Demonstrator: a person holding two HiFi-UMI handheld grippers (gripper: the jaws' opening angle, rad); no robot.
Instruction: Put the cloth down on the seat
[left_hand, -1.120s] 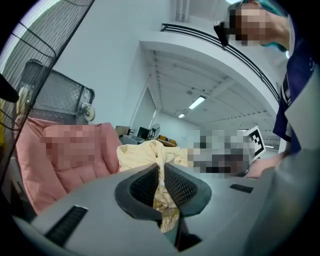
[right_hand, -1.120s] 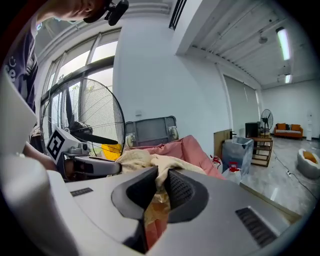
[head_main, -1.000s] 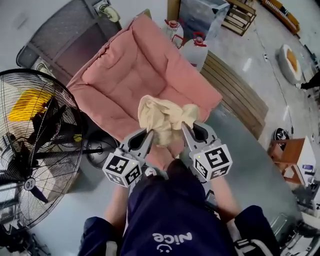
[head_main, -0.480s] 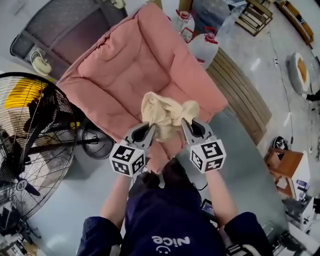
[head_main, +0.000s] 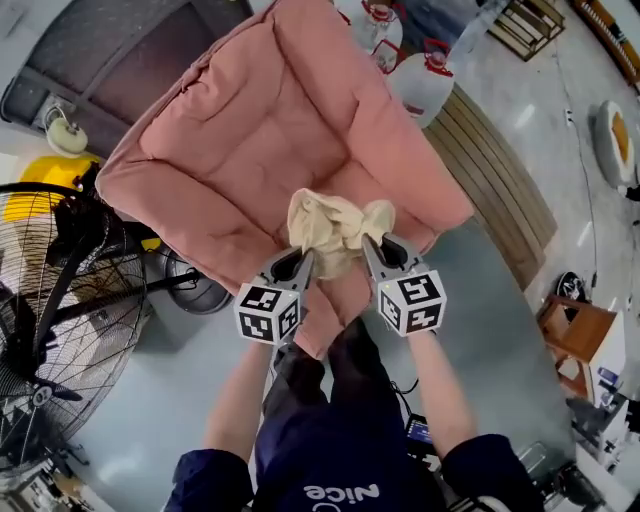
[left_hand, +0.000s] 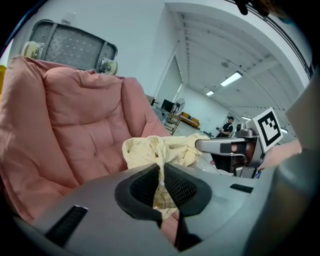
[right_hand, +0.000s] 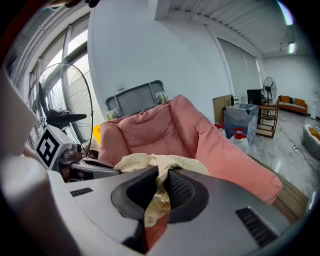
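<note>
A crumpled pale yellow cloth (head_main: 335, 228) hangs bunched between my two grippers, just over the front part of the pink padded seat (head_main: 250, 130). My left gripper (head_main: 304, 262) is shut on the cloth's left side, my right gripper (head_main: 372, 250) shut on its right side. In the left gripper view the cloth (left_hand: 159, 152) runs up out of the closed jaws, with the seat's cushion (left_hand: 75, 115) behind. The right gripper view shows the same cloth (right_hand: 160, 165) pinched in its jaws before the seat (right_hand: 165, 127). Whether the cloth touches the cushion I cannot tell.
A large black floor fan (head_main: 50, 330) stands at the left. Two water bottles with red caps (head_main: 420, 80) sit behind the seat's right side, beside a wooden slatted bench (head_main: 500, 190). A small wooden stool (head_main: 580, 340) is at the right. Grey floor surrounds the seat.
Both grippers have come down and forward with the cloth, from above the seat's front edge to low over the cushion. The grips have not changed.
</note>
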